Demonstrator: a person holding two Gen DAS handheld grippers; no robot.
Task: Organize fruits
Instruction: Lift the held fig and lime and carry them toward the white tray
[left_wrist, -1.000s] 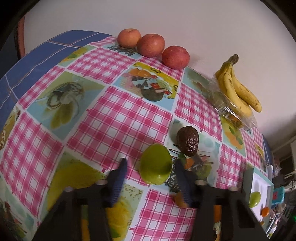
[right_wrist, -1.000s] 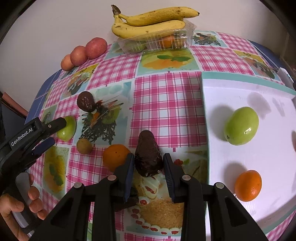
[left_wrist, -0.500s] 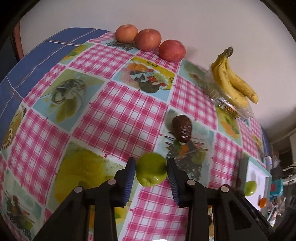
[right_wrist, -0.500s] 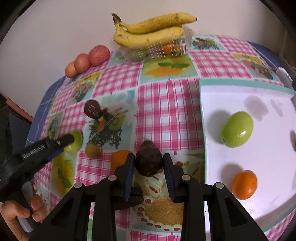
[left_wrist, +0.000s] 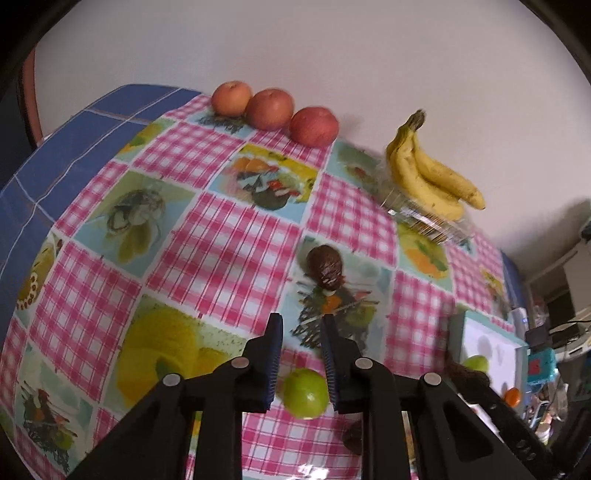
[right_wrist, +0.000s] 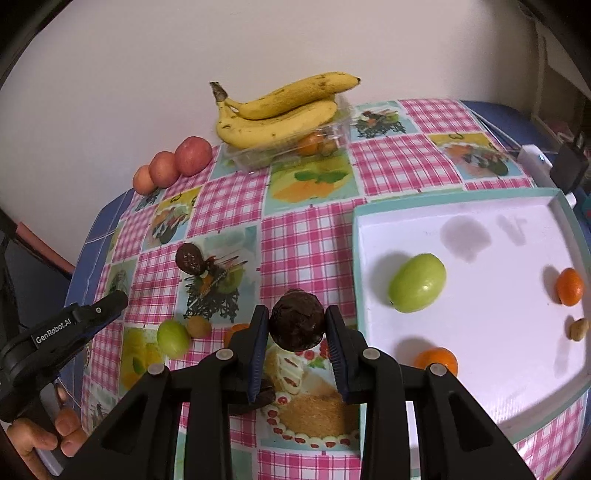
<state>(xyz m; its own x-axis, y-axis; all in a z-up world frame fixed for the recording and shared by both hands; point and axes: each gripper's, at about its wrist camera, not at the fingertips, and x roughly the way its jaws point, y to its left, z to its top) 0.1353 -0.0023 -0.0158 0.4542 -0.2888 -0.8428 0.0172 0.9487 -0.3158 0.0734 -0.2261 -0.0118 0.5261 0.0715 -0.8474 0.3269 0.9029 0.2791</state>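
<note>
Dark avocado (right_wrist: 297, 326) seemingly clamped in hand-held gripper (right_wrist: 296, 311).

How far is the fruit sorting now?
Done: the white tray holds a green fruit, two oranges and a small brown fruit. In hand: the right tongs grip a dark avocado. Left on the tablecloth: another green fruit, a dark fruit, a small tan fruit.

Both wrist views look steeply down, close over the checked tablecloth (left_wrist: 229, 236), sharing the bananas (right_wrist: 280, 110).
</note>
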